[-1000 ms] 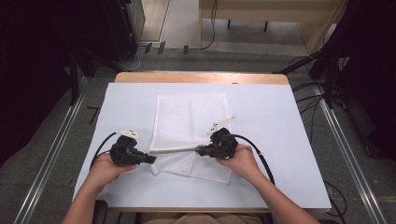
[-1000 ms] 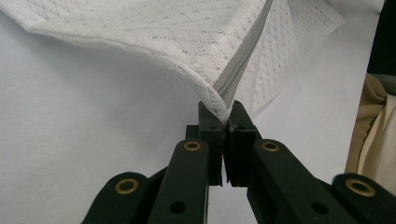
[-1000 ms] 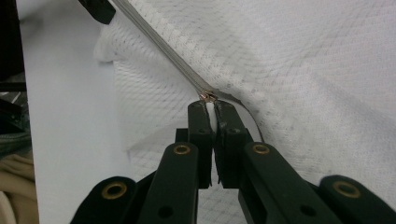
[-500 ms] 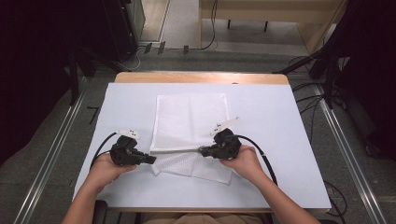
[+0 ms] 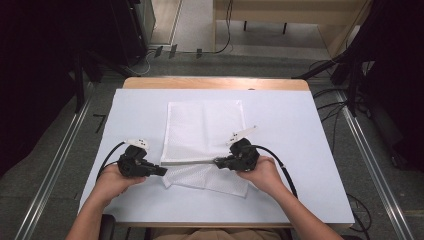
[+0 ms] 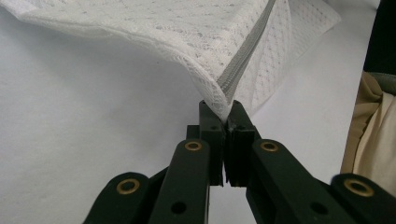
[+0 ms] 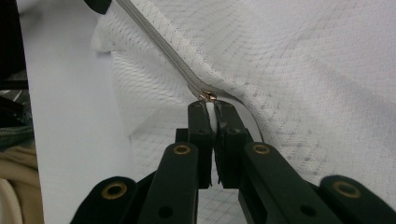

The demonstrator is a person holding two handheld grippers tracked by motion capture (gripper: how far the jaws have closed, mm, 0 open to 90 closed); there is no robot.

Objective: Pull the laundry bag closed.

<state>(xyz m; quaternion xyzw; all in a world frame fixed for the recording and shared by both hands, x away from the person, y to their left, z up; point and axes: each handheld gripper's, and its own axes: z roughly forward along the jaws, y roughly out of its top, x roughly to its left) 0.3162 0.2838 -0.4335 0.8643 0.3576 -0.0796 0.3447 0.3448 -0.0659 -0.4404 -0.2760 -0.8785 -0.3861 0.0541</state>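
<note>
A white mesh bag [image 5: 204, 129] lies flat on the white table [image 5: 300, 145], its near edge lifted along a grey zipper [image 5: 190, 162]. My left gripper [image 5: 162, 171] is shut on the bag's corner at the zipper's end [image 6: 223, 100]; the jaws pinch the mesh [image 6: 154, 32] there. To the right, my right gripper [image 5: 217, 161] is shut on the white pull tab [image 7: 211, 113] just behind the metal zipper slider [image 7: 208, 96]. The zipper [image 7: 159, 46] runs taut between the two grippers. A lower flap of mesh [image 5: 210, 179] spreads toward the person.
The table's far wooden edge [image 5: 215, 83] borders a floor with cables [image 5: 225, 45] and metal rails [image 5: 55, 165]. Black cables [image 5: 282, 167] trail from both grippers. The person's beige clothing [image 6: 373, 140] sits at the near table edge.
</note>
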